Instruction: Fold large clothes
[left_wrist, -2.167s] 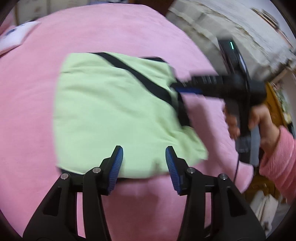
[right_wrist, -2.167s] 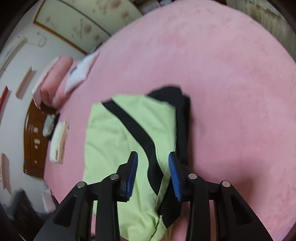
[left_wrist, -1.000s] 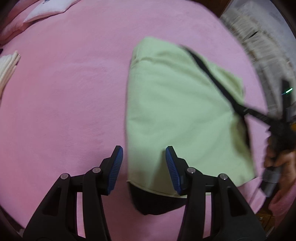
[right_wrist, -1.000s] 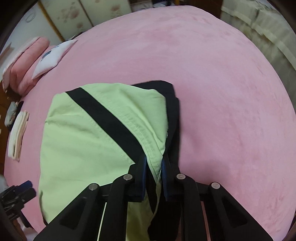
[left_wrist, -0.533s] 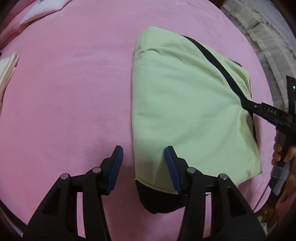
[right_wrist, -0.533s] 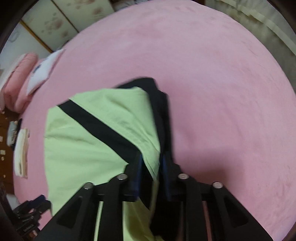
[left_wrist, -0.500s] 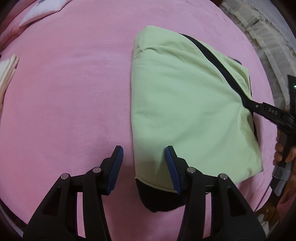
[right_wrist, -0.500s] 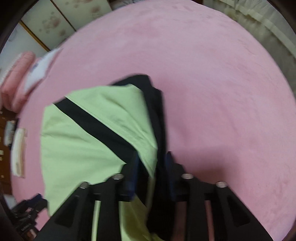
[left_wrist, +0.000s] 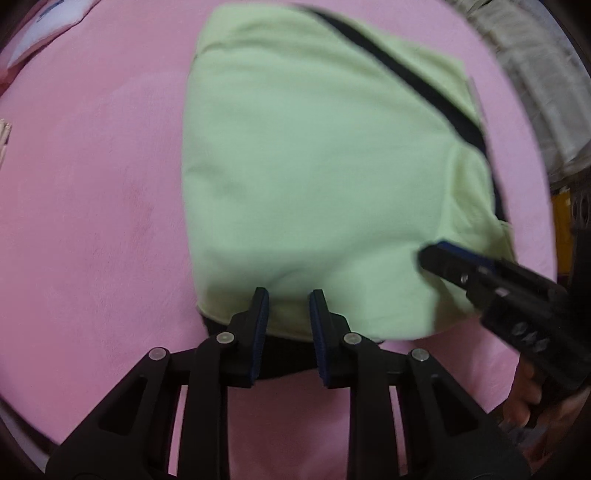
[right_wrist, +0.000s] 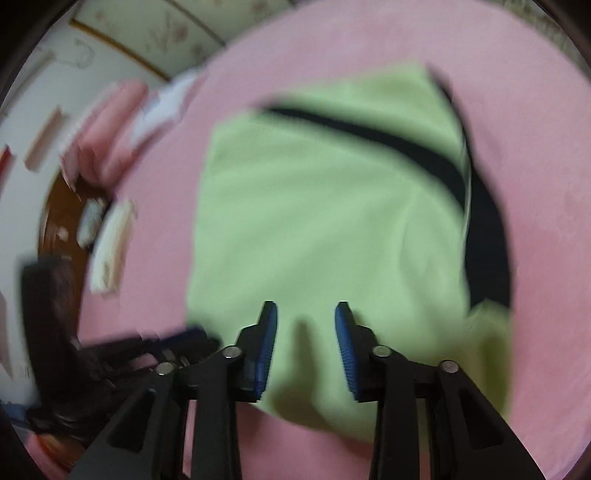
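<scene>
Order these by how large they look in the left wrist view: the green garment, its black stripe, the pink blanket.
1. pink blanket
2. green garment
3. black stripe
The fisheye lens distorts sizes.

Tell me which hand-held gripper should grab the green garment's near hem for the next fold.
Left hand-held gripper: its closing jaws already straddle the garment hem. The right hovers over mid-cloth, also closing.

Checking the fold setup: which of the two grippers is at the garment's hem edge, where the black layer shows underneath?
The left gripper, closing astride that near edge of the green garment; the right gripper hangs over plain green cloth.
</scene>
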